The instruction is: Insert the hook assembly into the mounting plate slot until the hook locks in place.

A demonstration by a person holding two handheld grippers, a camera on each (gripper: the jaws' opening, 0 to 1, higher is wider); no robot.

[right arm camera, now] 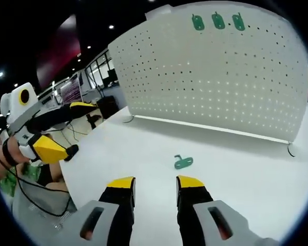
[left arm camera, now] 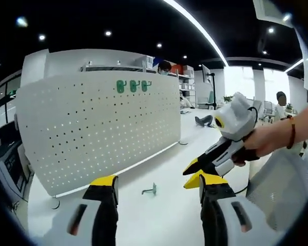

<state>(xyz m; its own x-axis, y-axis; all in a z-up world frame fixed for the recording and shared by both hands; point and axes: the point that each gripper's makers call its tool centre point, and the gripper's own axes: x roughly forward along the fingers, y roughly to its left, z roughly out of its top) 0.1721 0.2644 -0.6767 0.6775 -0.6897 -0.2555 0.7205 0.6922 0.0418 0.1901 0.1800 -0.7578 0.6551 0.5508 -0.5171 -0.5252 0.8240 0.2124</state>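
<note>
A white pegboard [left arm camera: 100, 130] [right arm camera: 215, 77] stands upright on the white table, with three green hooks [left arm camera: 133, 86] [right arm camera: 217, 21] hung near its top edge. A loose green hook [left arm camera: 150, 190] [right arm camera: 183, 162] lies flat on the table in front of the board. My left gripper [left arm camera: 158, 185] is open with nothing between its jaws, the loose hook just beyond them. My right gripper [right arm camera: 155, 184] is open too and hovers short of the same hook. The right gripper [left arm camera: 205, 171] enters the left gripper view from the right, held by a hand; the left gripper [right arm camera: 56, 138] shows at the left of the right gripper view.
The white table [left arm camera: 159, 215] [right arm camera: 236, 189] runs under the board's small feet. Shelves and desks [left arm camera: 187, 77] stand behind the board, with people farther off. A grey mesh chair back [left arm camera: 282, 184] is at the right. Monitors and cables [right arm camera: 66, 92] sit off the table's left side.
</note>
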